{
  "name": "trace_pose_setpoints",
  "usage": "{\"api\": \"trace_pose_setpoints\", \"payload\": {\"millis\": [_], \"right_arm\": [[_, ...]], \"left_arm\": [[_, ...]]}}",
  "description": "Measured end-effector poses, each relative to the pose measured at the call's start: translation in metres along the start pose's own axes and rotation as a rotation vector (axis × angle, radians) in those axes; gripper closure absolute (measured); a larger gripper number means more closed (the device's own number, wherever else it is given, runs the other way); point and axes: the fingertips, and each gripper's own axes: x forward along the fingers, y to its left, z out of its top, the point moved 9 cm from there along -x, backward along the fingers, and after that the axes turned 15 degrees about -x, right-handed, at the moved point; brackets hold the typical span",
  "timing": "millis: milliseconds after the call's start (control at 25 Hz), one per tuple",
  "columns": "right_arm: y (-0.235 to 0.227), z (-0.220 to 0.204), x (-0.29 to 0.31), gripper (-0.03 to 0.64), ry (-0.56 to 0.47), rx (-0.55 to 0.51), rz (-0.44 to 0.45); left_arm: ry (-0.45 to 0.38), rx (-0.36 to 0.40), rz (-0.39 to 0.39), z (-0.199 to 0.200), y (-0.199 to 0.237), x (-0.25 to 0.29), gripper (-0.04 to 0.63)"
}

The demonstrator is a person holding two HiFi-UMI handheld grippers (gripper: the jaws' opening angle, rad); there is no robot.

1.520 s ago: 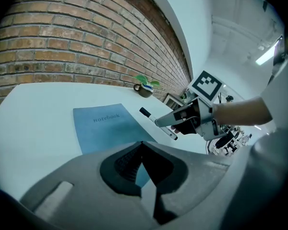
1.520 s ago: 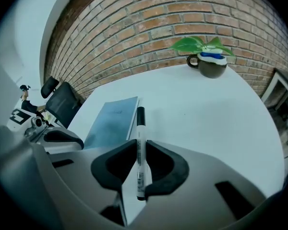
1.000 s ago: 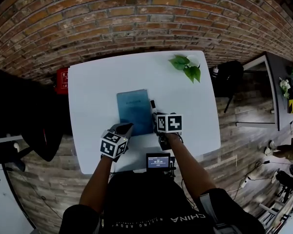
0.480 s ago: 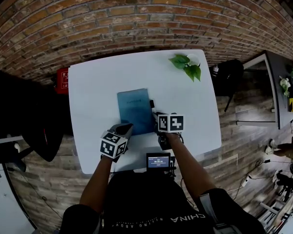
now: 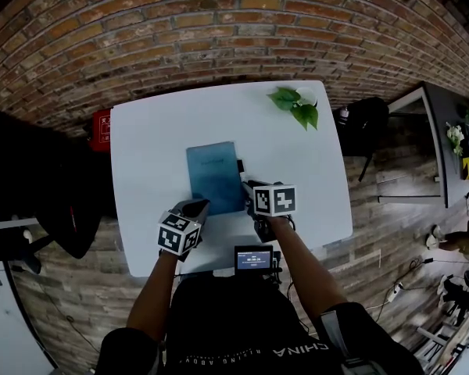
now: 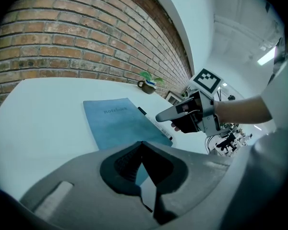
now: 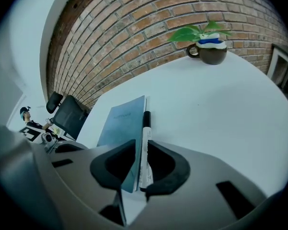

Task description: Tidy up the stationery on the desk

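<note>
- White desk (image 5: 148,147) with rounded corners, top was mostly bare.
- Blue notebook (image 5: 213,176) lay flat around the middle, a bit toward the near edge, cover facing up.
- White marker (image 7: 144,147) with a black cap lay along the notebook's right edge, parallel to it with the cap end pointing away. It was right up against the notebook, but I couldn't tell if they actually touched.
- Small potted plant (image 5: 297,106) in a dark mug (image 7: 211,52) stood by the far right corner, well apart from the other two.
</note>
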Motion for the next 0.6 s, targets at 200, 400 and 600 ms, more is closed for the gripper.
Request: {"api": "trace_pose_setpoints", "payload": {"millis": [200,400,600], "right_arm": [[0.003,-0.001,-0.021,0.566,-0.041,-0.170,0.012],[0.002,-0.008,-0.044,0.606,-0.087,-0.364,0.023],[-0.011,-0.029,-0.056,0.606,-0.067,-0.417,0.042]], "left_arm": [[-0.030,-0.003,0.028,-0.004,-0.006,-0.005,0.584],[-0.079,-0.009,0.056,-0.011,-0.023,-0.008,0.584],[-0.114,-0.014,0.087,-0.023,-0.043,-0.009,0.584]]}}
